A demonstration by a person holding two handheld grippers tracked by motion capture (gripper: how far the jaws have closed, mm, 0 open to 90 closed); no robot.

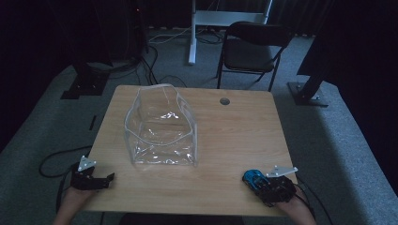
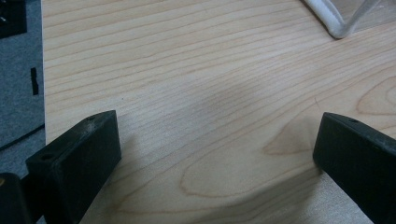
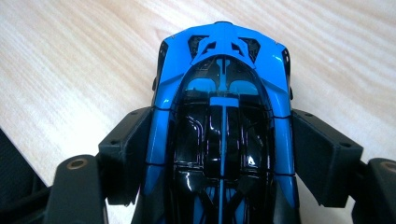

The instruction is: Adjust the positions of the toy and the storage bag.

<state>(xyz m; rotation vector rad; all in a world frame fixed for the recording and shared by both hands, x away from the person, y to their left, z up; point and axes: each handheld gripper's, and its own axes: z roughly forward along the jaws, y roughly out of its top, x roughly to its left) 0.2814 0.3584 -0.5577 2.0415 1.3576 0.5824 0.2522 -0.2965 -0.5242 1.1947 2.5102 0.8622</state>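
A clear plastic pouch (image 1: pixel 162 126) with a white rim stands open on the wooden table (image 1: pixel 234 136), left of centre. My right gripper (image 1: pixel 259 183) is at the table's near right edge, shut on a blue and black toy car (image 1: pixel 251 176). In the right gripper view the jaws press both sides of the car (image 3: pixel 224 70), whose nose points away from me, and my right gripper (image 3: pixel 222 154) hangs just above the wood. My left gripper (image 1: pixel 105 180) rests at the near left corner, open. Its jaws stand wide apart over bare wood in the left gripper view (image 2: pixel 217 154), with a corner of the pouch (image 2: pixel 336 21) at upper right.
A round cable hole (image 1: pixel 225 101) sits near the table's far edge. Behind the table stands a dark folding chair (image 1: pixel 251 49). Cables (image 1: pixel 51 161) lie on the grey carpet at left, and black stand bases (image 1: pixel 307 91) flank the table.
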